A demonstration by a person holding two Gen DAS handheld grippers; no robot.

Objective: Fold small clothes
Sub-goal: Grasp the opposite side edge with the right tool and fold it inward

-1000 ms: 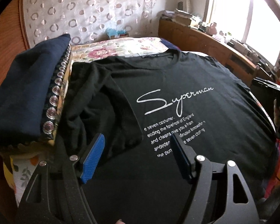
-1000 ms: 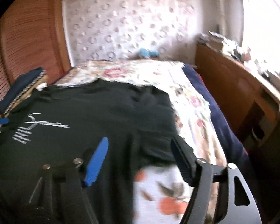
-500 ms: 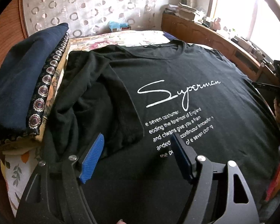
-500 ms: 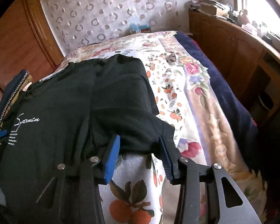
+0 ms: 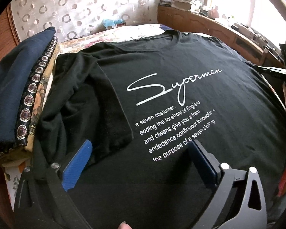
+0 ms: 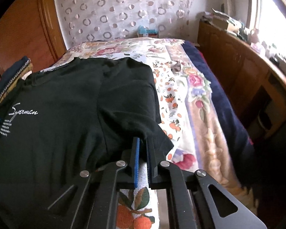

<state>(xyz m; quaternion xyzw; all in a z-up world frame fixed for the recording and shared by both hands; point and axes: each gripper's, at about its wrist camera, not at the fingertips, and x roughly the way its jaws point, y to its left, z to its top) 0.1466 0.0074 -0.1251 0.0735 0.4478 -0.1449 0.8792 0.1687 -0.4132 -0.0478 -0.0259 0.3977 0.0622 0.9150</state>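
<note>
T-shirt (image 5: 181, 80), black with white "Superman" lettering, spread face up across the flowery bedspread (image 6: 183, 87) on the bed. Near sleeve already flipped in over the chest in the left wrist view. Left gripper (image 5: 141, 150) hanging just above the lower front, fingers spread wide, nothing between them. Right gripper (image 6: 142, 143) pinched down tight on the other sleeve's edge. Folded navy blanket (image 5: 15, 87) stacked beside the shirt.
</note>
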